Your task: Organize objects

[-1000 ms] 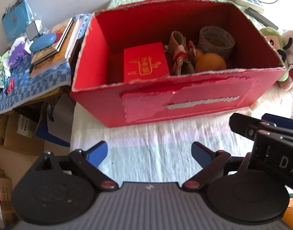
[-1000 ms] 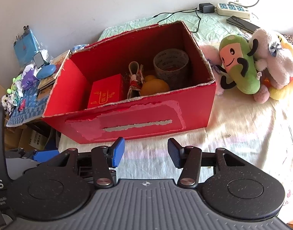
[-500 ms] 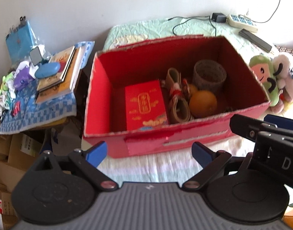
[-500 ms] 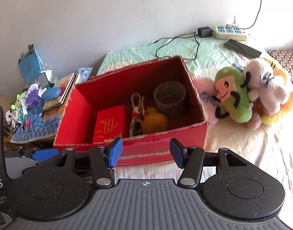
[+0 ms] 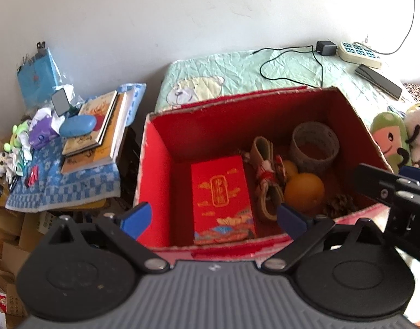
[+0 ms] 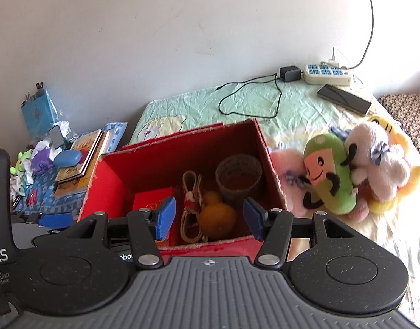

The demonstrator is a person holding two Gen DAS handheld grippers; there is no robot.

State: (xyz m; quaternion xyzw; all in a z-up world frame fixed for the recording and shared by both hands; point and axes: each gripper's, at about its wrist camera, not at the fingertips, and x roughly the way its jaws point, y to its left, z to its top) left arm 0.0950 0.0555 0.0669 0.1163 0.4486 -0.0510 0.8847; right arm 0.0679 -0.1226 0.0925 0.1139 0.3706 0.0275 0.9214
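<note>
Cardboard box (image 5: 155, 186), red inside, is sitting open on the bed (image 6: 248, 101), holding a red packet (image 5: 222, 200), an orange (image 5: 304, 190), a tape roll (image 5: 314, 148) and small shoes (image 5: 266, 181). Left gripper (image 5: 214, 216) and right gripper (image 6: 208, 218) are hovering at its near rim, fingers spread, gripping nothing. Plush toys (image 6: 347, 172) are crowding the box's right side.

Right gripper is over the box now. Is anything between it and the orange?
Nothing visible blocks it from above. The right gripper is open over the red box, and the orange lies exposed, with the tape roll behind it and the knotted strap close at its left.
</note>
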